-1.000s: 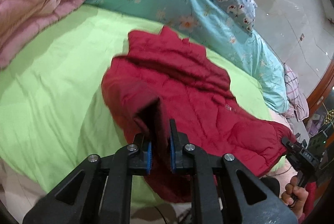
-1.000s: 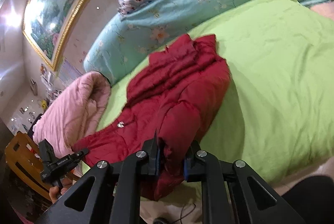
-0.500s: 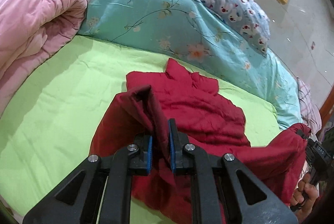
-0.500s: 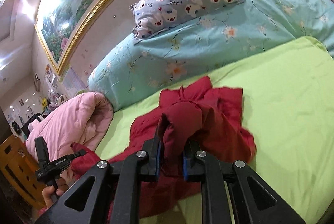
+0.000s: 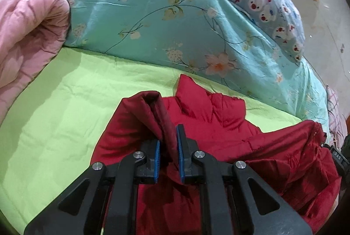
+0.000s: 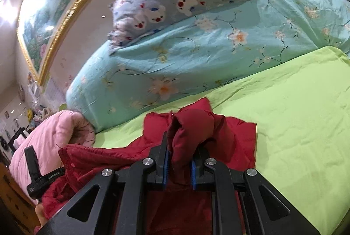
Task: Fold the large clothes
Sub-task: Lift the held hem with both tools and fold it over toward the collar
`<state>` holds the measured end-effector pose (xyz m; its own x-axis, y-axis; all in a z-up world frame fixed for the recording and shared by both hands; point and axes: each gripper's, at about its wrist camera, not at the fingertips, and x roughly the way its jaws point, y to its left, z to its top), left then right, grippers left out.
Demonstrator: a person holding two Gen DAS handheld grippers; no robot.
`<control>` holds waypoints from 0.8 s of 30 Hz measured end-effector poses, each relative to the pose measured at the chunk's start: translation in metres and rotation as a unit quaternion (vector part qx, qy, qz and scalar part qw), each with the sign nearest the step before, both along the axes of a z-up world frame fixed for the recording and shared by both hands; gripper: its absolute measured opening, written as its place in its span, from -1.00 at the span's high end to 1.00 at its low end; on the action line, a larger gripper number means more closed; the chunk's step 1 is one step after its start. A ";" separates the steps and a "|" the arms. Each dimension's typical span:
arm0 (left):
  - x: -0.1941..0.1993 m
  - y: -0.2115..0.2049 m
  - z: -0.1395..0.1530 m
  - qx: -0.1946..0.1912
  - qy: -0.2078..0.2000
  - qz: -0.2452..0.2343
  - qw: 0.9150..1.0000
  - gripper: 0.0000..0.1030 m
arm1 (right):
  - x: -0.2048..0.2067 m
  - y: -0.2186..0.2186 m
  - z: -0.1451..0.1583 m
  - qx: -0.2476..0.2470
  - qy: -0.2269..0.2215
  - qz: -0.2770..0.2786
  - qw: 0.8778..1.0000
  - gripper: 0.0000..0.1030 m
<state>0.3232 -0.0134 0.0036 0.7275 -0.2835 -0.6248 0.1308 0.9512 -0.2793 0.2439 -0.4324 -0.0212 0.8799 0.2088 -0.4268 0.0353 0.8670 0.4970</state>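
A: Both pinch the red padded jacket [image 5: 210, 125] on the lime-green sheet [image 5: 65, 108] — left gripper [image 5: 168, 147] clamped on a thin hem fold, right gripper [image 6: 180, 160] clamped on a puffy bunch. How should the fold go?

B: Carry both corners level toward the far collar and lay them down together, I'd say.

A: Versus a second ago?

B: The near hem has travelled far across the jacket — the teal floral quilt [image 5: 153, 16] looms closer.

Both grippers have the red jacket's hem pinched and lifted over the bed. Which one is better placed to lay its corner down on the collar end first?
Probably the right gripper: its pinched fold of the red jacket already overlaps the collar end. The left gripper holds its fold nearer the jacket's outer side edge, over the green sheet.
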 end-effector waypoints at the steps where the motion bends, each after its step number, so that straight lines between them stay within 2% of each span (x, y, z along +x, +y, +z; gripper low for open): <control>1: 0.012 -0.003 -0.002 0.003 0.003 0.003 1.000 0.78 | 0.012 -0.005 -0.004 0.005 0.005 -0.003 1.000 0.73; 8: 0.079 -0.025 -0.024 0.035 0.029 0.019 0.999 0.78 | 0.076 -0.029 -0.032 0.006 0.040 -0.037 0.998 0.73; 13: 0.119 -0.036 -0.050 0.053 0.050 0.024 0.997 0.78 | 0.114 -0.050 -0.058 0.023 0.063 -0.059 0.996 0.72; 16: 0.136 -0.043 -0.068 0.072 0.060 0.028 0.995 0.77 | 0.131 -0.049 -0.066 0.007 0.071 -0.062 0.996 0.73; 19: 0.154 -0.046 -0.083 0.077 0.075 0.034 0.994 0.77 | 0.146 -0.052 -0.075 -0.009 0.076 -0.072 0.994 0.72; 21: 0.166 -0.048 -0.088 0.076 0.082 0.039 0.993 0.75 | 0.157 -0.059 -0.081 -0.003 0.082 -0.075 0.994 0.64; 24: 0.181 -0.050 -0.091 0.076 0.086 0.049 0.992 0.74 | 0.169 -0.064 -0.092 0.008 0.094 -0.076 0.993 0.63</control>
